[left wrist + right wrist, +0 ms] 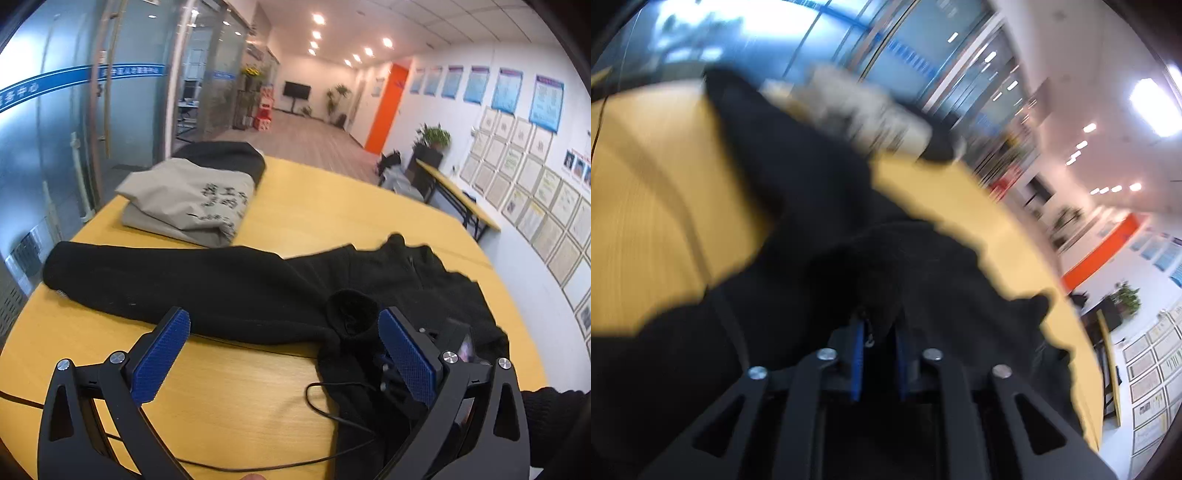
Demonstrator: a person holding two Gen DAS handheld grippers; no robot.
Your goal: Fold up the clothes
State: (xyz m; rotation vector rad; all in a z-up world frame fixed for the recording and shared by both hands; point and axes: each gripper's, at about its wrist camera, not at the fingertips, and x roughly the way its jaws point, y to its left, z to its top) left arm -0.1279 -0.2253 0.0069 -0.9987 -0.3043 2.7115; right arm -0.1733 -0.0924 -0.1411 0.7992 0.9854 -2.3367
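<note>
A: Listing item one: black garment, spread unfolded on the yellow desk, one sleeve stretched out to the left, the bulk bunched to the right.

B: Second item?

A: Folded pile, beige top with dark print resting on a black piece, on the desk beyond the black garment, just clear of its sleeve.

B: Left claw?

A: Jaws wide, blue pads apart, nothing between them, poised above the black garment's near edge. A thin black cable loops on the desk near the garment.

B: Right claw?

A: Jaws narrow, pinching black garment fabric; a small zip pull shows between the pads. That view is blurred, so nothing finer is listed.
</note>
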